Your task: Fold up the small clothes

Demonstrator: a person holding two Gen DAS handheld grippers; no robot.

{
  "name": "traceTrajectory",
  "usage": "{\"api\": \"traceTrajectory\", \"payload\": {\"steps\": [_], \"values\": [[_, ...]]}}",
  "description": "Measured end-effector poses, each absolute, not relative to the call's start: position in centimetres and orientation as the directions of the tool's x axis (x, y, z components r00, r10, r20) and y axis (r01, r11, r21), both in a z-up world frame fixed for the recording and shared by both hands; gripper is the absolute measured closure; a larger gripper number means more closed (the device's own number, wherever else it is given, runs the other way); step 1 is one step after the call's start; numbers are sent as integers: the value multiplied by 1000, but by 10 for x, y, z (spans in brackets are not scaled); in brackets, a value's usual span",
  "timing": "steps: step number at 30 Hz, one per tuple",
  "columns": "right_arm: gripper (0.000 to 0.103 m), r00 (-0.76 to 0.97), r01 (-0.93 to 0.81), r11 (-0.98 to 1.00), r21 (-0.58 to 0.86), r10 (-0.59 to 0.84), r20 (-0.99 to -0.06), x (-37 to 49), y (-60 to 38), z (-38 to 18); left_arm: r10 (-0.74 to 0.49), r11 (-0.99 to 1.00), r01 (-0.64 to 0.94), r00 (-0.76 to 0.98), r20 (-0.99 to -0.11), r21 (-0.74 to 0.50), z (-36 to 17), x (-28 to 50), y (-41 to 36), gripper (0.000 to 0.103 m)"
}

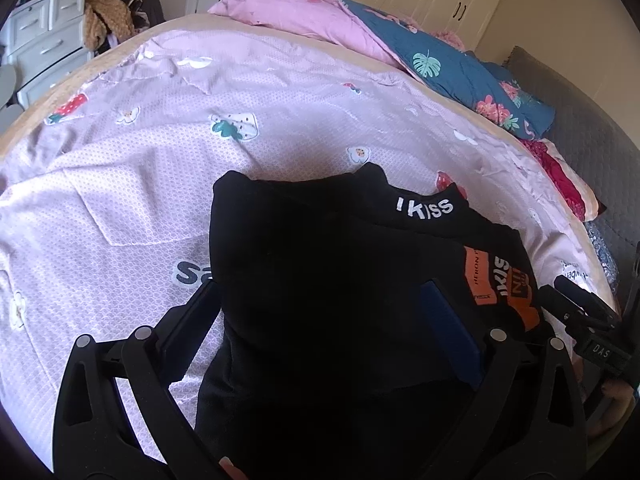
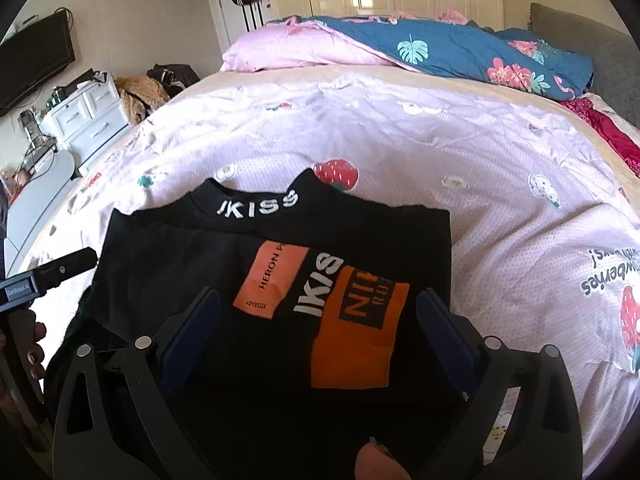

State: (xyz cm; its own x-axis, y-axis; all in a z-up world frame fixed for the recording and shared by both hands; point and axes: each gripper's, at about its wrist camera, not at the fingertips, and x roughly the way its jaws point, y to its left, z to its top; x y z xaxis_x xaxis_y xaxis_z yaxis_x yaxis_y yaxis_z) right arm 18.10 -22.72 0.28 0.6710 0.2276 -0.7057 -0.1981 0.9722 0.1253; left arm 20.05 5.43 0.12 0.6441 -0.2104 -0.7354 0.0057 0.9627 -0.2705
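A black top (image 2: 280,264) with a white "IKISS" collar and orange patches lies on the pink strawberry-print bedspread (image 2: 480,184); it also shows in the left wrist view (image 1: 320,280). My left gripper (image 1: 320,304) is open, its fingers either side of the top's left part, just above the cloth. My right gripper (image 2: 320,312) is open over the orange patches, fingers either side. The left gripper's tip also shows in the right wrist view (image 2: 72,264), at the top's left edge. The right gripper also shows in the left wrist view (image 1: 580,308), at the top's right edge.
A pink and blue floral quilt (image 2: 440,48) is heaped at the far side of the bed. A red cloth (image 2: 612,136) lies at the right edge beside a grey headboard (image 2: 580,28). White drawers (image 2: 88,116) stand left of the bed.
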Motion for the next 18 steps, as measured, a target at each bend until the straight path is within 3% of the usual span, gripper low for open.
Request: {"api": "traceTrajectory", "payload": {"steps": [18], "values": [[5,747,-220,963,158,270,-607,140,-238,43,-254,952,65,718,-648,-301,44,164,47,9]]}}
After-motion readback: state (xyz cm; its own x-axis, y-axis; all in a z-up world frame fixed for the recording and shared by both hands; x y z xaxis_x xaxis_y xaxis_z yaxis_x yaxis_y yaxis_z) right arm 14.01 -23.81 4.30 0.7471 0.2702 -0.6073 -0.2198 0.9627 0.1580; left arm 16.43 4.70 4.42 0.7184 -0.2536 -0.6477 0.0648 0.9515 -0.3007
